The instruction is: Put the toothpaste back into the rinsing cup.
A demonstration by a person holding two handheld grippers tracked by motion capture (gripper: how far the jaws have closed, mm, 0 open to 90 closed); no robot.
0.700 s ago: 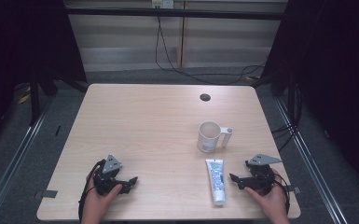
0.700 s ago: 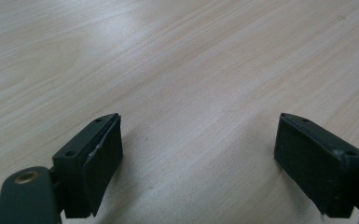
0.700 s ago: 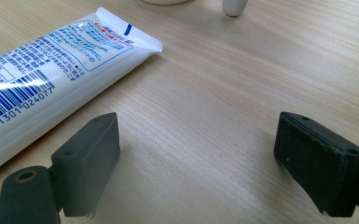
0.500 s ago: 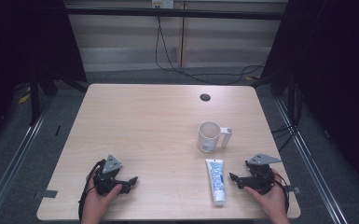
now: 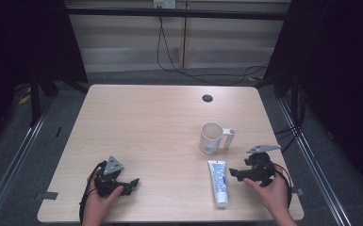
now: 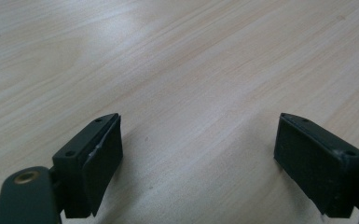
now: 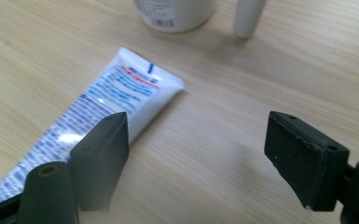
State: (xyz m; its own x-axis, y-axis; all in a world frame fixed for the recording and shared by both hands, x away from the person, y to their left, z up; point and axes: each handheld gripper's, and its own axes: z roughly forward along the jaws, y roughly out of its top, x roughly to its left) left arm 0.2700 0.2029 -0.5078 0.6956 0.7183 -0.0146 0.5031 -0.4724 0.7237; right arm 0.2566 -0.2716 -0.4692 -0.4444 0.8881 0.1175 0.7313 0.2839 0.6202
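A white toothpaste tube [image 5: 218, 181] with blue print lies flat near the table's front right, its flat end toward a white mug [image 5: 212, 138] behind it. The mug stands upright with its handle to the right. My right gripper [image 5: 235, 173] rests just right of the tube, open, jaws pointing left at it; in the right gripper view the tube [image 7: 98, 102] lies by the left jaw and the mug's base [image 7: 175, 14] is at the top. My left gripper [image 5: 129, 183] sits open on bare wood at the front left, nothing between its jaws [image 6: 198, 154].
The light wooden table [image 5: 146, 127] has a small dark round hole [image 5: 207, 98] near its far edge. Black frame posts stand at both sides, and cables run on the floor behind. Broad bare wood lies between the two grippers.
My right gripper has edged slightly left toward the tube. The left gripper, tube and mug have not moved.
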